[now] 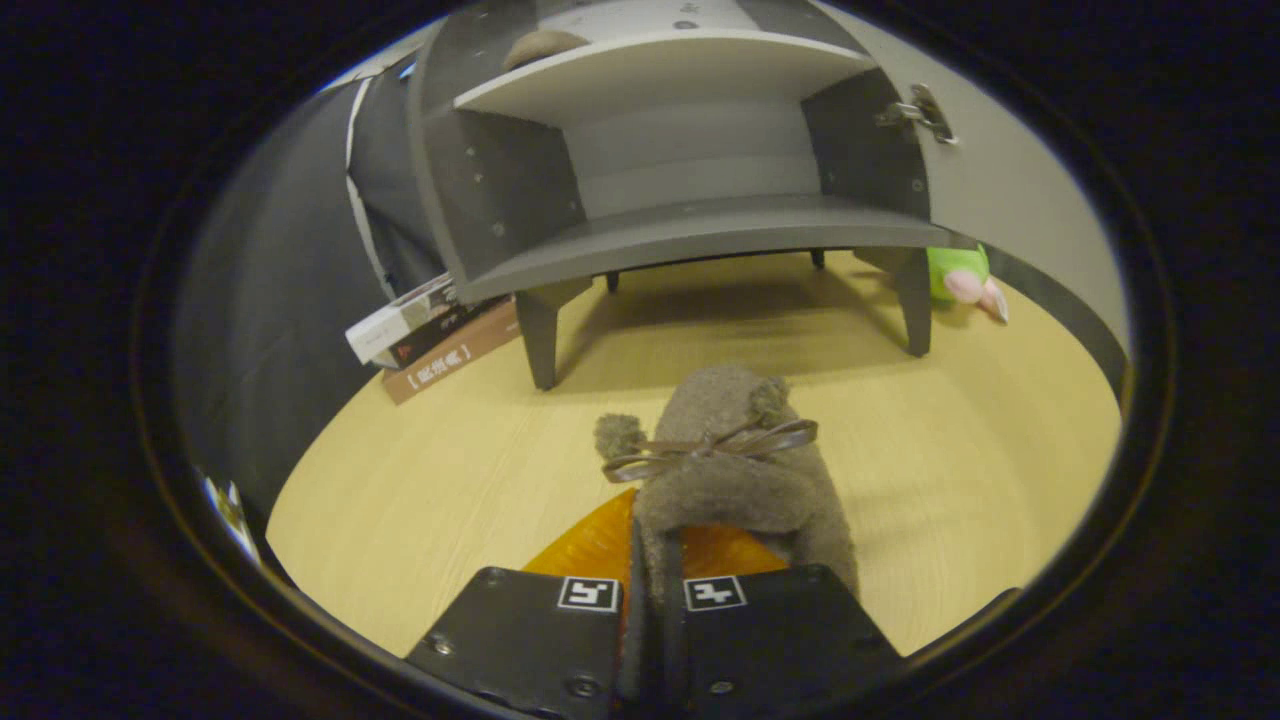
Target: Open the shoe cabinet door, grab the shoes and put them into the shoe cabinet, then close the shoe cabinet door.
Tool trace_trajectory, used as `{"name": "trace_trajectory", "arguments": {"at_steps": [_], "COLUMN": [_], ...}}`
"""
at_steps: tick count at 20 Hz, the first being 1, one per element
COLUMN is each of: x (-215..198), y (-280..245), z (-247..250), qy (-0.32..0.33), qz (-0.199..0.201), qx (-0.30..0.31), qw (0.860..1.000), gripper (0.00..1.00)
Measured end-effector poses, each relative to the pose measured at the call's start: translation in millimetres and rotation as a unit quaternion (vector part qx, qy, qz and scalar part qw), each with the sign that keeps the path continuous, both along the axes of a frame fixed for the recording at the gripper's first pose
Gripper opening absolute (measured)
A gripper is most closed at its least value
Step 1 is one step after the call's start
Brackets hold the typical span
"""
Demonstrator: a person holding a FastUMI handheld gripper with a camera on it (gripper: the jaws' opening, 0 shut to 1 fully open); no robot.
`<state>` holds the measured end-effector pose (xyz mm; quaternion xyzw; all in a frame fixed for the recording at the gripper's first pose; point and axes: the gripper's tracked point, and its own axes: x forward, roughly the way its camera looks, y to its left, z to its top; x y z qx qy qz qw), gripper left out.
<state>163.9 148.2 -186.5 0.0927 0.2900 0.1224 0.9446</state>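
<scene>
carrying a fuzzy brown shoe toward the shoe cabinet, that's the step the person looks to be on. the tool has its two fingers pinched nearly together on the heel edge of the shoe, with just the thin fabric wall squeezed between them, so it has a firm hold. the toe points ahead at the cabinet, and a little ribbon bow sits across the top of the shoe. whether the shoe is lifted off the bench or dragging on it is hard to say from this angle.

the cabinet door is already swung open to the right, hinge showing, so the opening step is done. up on the upper shelf there's a brown lump that looks like the other shoe, though only a bit of it shows. the lower shelf is bare.

off to the left of the cabinet lies a stack of books, and a green and pink plush toy peeks out behind the right leg.

next move, best guess: lift the shoe up to shelf height, push it forward past the front edge, then let go and back out. clearing that lip without catching the toe is the tricky bit. door closing comes after.
</scene>
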Motion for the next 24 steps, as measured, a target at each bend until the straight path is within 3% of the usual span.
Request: {"name": "trace_trajectory", "arguments": {"at_steps": [6, 15, 24], "x": [-9.5, -70.7, -105.0], "y": [-5.0, -11.0, -23.6], "z": [46.0, 187.4, 337.4], "qy": [-0.032, -0.153, -0.270], "qz": [0.035, 0.040, 0.025], "qx": [0.077, -0.006, -0.045], "qw": [0.996, 0.987, 0.962], "gripper": [0.09, 0.09, 0.09]}}
